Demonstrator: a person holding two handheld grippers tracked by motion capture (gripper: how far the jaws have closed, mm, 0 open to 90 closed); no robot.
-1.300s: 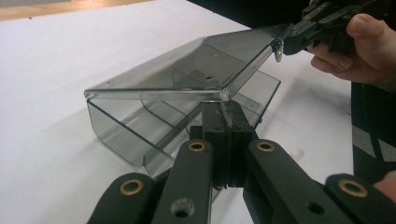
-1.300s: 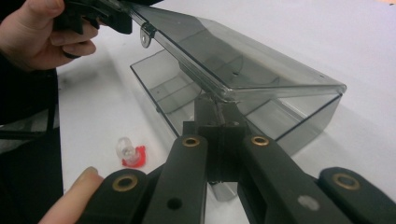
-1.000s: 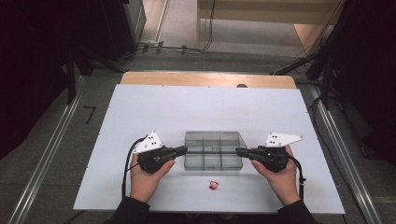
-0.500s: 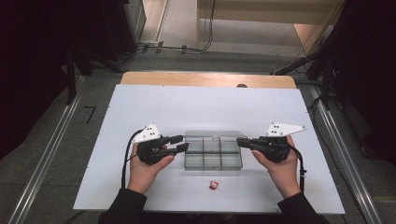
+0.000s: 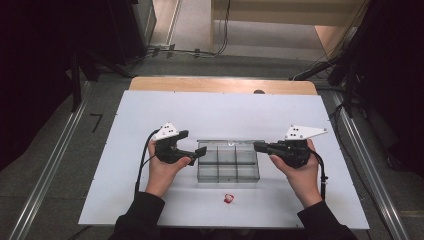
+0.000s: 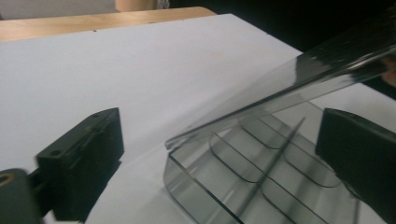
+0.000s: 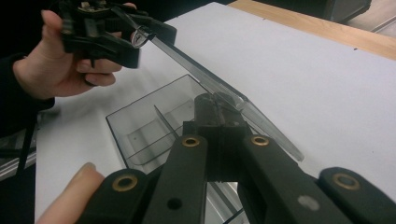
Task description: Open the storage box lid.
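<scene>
Box: the clear compartment box (image 5: 228,161) sits on the white table (image 5: 150,115) between my two hands, its divided cells bare as far as I can see.
Lid: the clear lid (image 7: 219,95) is raised, tilted up over the box along its far side; in the left gripper view its edge slants above the cells.
Right gripper: my right gripper (image 5: 259,146) is clamped tight on the lid's end; the right gripper view has the jaws pinched together on the clear edge.
Left gripper: my left gripper (image 5: 194,150) has just been opening, and the jaws now stand wide, nothing pressed by either; the box's corner and the lid's edge lie in the gap.
Change: a second ago both grippers were low at the box's two ends; now my left has backed off to the left and let go.
Meaning: I judge the lid now hangs on my right grip alone, so the opening is nearly done.
Nearby: a small red thing (image 5: 228,198) lies on the table just in front of the box, untouched.
</scene>
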